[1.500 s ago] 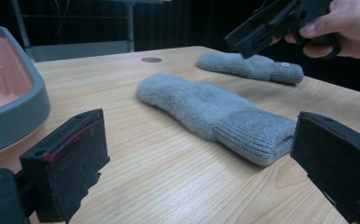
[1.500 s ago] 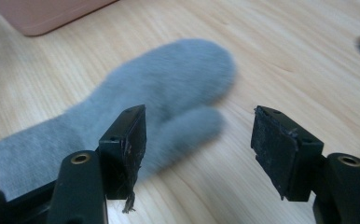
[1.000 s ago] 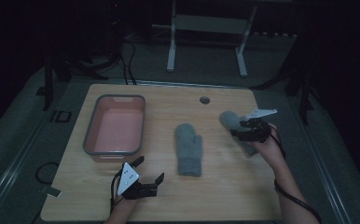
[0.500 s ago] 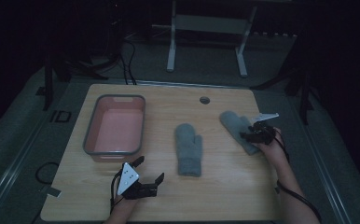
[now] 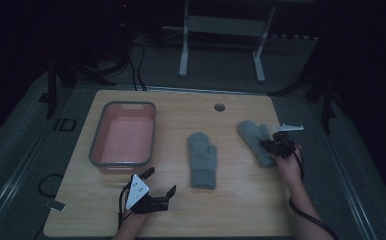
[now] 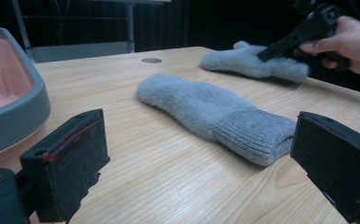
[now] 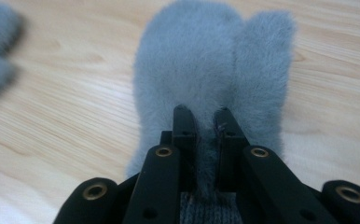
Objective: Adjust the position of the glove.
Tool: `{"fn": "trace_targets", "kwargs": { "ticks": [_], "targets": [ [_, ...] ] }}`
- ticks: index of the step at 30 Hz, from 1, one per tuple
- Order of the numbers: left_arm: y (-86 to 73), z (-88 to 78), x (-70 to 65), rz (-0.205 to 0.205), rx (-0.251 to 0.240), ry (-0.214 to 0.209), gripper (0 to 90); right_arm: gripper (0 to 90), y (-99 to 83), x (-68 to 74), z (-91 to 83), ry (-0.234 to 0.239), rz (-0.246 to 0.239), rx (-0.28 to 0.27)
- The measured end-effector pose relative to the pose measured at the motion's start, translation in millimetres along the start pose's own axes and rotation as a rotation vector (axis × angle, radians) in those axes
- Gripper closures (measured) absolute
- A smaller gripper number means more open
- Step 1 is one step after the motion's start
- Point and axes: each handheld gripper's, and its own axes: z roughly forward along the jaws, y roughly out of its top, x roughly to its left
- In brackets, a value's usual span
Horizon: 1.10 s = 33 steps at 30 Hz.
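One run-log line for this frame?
right gripper: shut on right mitten | left gripper: open, idle | middle mitten: flat on table

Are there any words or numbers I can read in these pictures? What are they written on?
"ID": pale letters on the dark floor mat, left of the wooden table in the high view.
No other text: none on the pink bin, the grey mittens, or the grippers.
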Motion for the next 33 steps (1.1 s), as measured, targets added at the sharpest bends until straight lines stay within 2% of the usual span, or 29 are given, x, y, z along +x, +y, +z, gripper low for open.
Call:
{"fn": "trace_targets", "kwargs": {
  "ticks": [2, 3, 4, 6, 9, 12, 13, 18, 19, 21, 24, 25, 26, 27, 29, 30, 31, 32, 33],
  "targets": [
    [0.0, 0.1, -0.1, -0.001, -0.001, 0.0, 4.3, 82.2, -1.0, 4.8, -6.1, -0.016, 0.017, -0.015],
    [0.0, 0.0, 0.0, 0.001, 0.0, 0.0, 4.2, 82.1, -3.7, 15.7, -20.1, -0.049, 0.037, -0.043],
    [0.0, -0.1, -0.1, 0.002, 0.0, 0.001, 4.2, 82.1, -4.9, 18.7, -24.7, -0.064, 0.041, -0.051],
    [0.0, -0.1, -0.3, 0.005, 0.0, 0.003, 4.3, 81.9, -10.0, 25.6, -37.7, -0.066, 0.102, -0.081],
    [-0.1, -0.1, -0.4, 0.006, -0.001, 0.004, 4.3, 81.7, -17.3, 34.2, -50.8, -0.089, 0.139, -0.097],
    [0.0, -0.1, -0.6, 0.007, -0.001, 0.005, 4.3, 81.5, -23.3, 39.7, -57.4, -0.107, 0.153, -0.104],
    [0.0, -0.1, -0.7, 0.008, -0.001, 0.006, 4.2, 81.3, -30.5, 45.6, -61.6, -0.113, 0.17, -0.105],
    [-0.1, -0.2, -0.7, 0.008, -0.003, 0.005, 4.2, 81.2, -50.1, 54.3, -63.2, -0.151, 0.211, -0.102],
    [-0.1, -0.2, -0.6, 0.008, -0.003, 0.005, 4.3, 80.4, -59.0, 52.9, -59.2, -0.145, 0.239, -0.093],
    [-0.1, -0.1, -0.8, 0.009, -0.002, 0.004, 4.3, 78.6, -66.0, 50.6, -51.4, -0.147, 0.243, -0.064],
    [0.0, 0.1, -1.2, 0.012, -0.001, 0.004, 4.3, 67.2, -74.7, 48.1, -41.0, -0.129, 0.254, -0.028],
    [0.0, 0.1, -1.2, 0.012, -0.001, 0.004, 4.3, 67.2, -74.7, 48.1, -41.0, -0.129, 0.254, -0.028],
    [0.0, 0.2, -1.1, 0.011, -0.001, 0.002, 4.3, 61.4, -75.7, 47.8, -40.8, -0.115, 0.246, -0.036],
    [0.0, 0.3, -0.9, 0.01, -0.002, -0.001, 4.2, 53.2, -71.6, 48.3, -42.9, -0.083, 0.169, -0.01],
    [-0.1, 0.5, -1.3, 0.012, -0.004, -0.003, 4.2, 51.2, -70.5, 48.5, -45.8, -0.078, 0.112, -0.003],
    [-0.1, 0.5, -1.3, 0.012, -0.004, -0.003, 4.3, 51.2, -70.5, 48.5, -45.8, -0.078, 0.112, -0.003],
    [-0.1, 0.4, -1.5, 0.013, -0.004, -0.003, 4.3, 49.9, -70.6, 47.5, -48.7, -0.079, 0.083, -0.006],
    [-0.1, 0.4, -1.5, 0.013, -0.004, -0.003, 4.2, 49.9, -70.6, 47.5, -48.7, -0.079, 0.083, -0.006],
    [-0.1, 0.4, -1.5, 0.013, -0.005, -0.002, 4.2, 48.1, -70.6, 45.9, -51.6, -0.069, 0.059, -0.023]
  ]
}}
